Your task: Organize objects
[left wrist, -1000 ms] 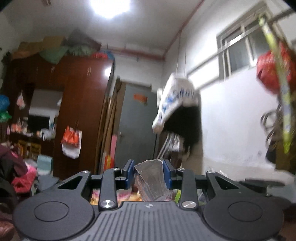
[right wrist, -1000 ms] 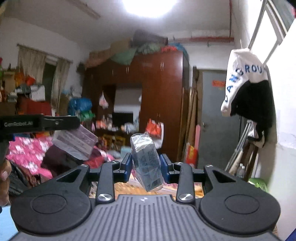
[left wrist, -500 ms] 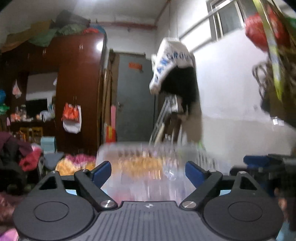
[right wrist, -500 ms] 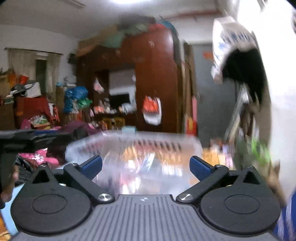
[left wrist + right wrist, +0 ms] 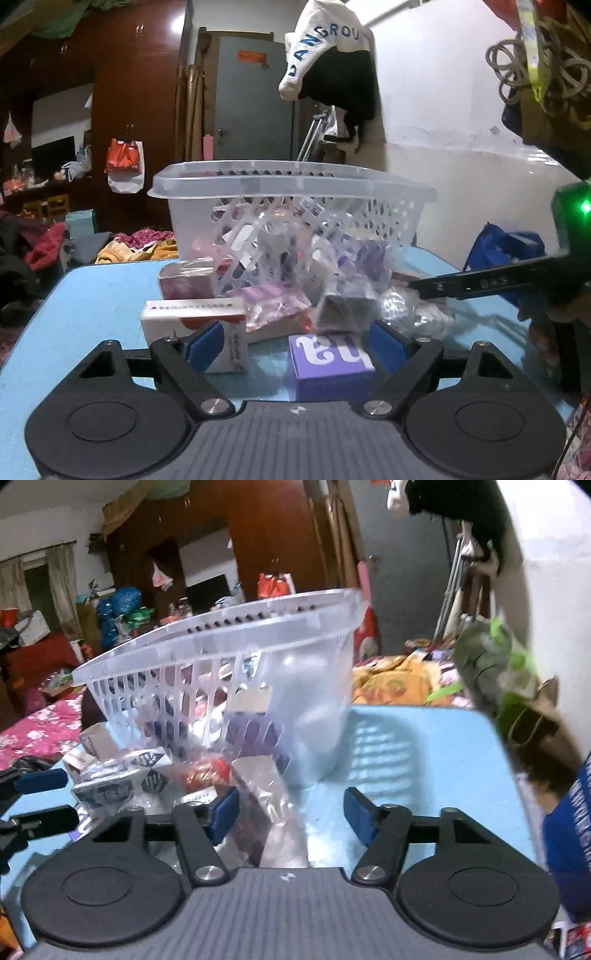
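Cluttered bedroom, dark red wardrobe (image 5: pixel 122 92) at 10 o'clock, grey door (image 5: pixel 255 96) at 12, white wall (image 5: pixel 454 92) at 2 with a black-and-white garment (image 5: pixel 332 62) hanging on it. Work surface is a light blue table (image 5: pixel 92 302). Left wrist view, left to right: white box (image 5: pixel 192 319) at 8 o'clock of the pile, touching the left blue pad; pink wrapped packets (image 5: pixel 273 302) beside it at centre; purple box (image 5: pixel 328 358) sits between the pads of the left gripper (image 5: pixel 295 345), whose jaws are spread wide and hold nothing. Clear perforated basket (image 5: pixel 291 206) sits at 12 behind the pile, packets visible inside, contents blurred. Right gripper's arm enters at 3 o'clock. Right wrist view: grey-printed wrapped pack (image 5: pixel 118 779) at 9 o'clock, basket at 11, tilted, rim higher on the right; clear-wrapped packet (image 5: pixel 269 808) lies just inside the left pad of the right gripper (image 5: pixel 291 814), jaws wide apart, nothing clamped. Bare table at 2 o'clock.
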A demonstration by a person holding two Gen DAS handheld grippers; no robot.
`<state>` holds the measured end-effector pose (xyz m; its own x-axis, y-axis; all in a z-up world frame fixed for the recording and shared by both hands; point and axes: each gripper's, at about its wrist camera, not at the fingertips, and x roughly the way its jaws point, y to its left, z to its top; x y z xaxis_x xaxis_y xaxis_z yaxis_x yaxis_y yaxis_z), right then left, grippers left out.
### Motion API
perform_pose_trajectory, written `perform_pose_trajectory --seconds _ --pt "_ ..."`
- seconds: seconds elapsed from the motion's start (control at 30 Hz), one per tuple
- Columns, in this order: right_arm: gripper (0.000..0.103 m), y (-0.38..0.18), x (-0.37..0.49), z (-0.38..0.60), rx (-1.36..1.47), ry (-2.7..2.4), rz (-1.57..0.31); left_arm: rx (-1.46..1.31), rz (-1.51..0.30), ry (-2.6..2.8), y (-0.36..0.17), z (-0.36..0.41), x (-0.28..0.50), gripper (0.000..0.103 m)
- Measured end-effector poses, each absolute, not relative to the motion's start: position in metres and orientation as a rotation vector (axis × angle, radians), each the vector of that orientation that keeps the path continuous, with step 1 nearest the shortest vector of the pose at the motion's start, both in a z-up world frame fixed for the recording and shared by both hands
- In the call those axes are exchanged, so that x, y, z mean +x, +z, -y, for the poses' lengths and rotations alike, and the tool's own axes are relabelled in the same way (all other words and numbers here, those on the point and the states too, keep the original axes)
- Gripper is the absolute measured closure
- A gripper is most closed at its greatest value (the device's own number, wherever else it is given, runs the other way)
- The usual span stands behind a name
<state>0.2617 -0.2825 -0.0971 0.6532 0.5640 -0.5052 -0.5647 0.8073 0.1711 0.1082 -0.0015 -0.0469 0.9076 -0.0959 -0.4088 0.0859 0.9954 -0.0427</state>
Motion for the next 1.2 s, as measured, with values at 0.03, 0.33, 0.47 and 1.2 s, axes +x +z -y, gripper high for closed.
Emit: perform_pose_trajectory --seconds 0.03,0.33,0.47,1.2 --pt "0.043 -0.099 0.262 0.284 0.010 0.652 -0.571 -0.014 -0.427 -0.090 -0.048 0.003 0.109 0.014" --pt "0.058 -0.101 0.254 0.275 -0.065 0.662 -0.570 0.050 -0.469 -0.102 -0.057 0.024 0.106 0.014" --pt "0.061 -0.102 0.250 0.275 -0.079 0.656 -0.563 0.059 -0.526 -0.083 -0.063 0.029 0.111 0.042" --pt "0.063 -0.087 0.227 0.288 0.013 0.628 -0.366 -0.028 -0.480 -0.141 -0.070 0.009 0.103 0.041"
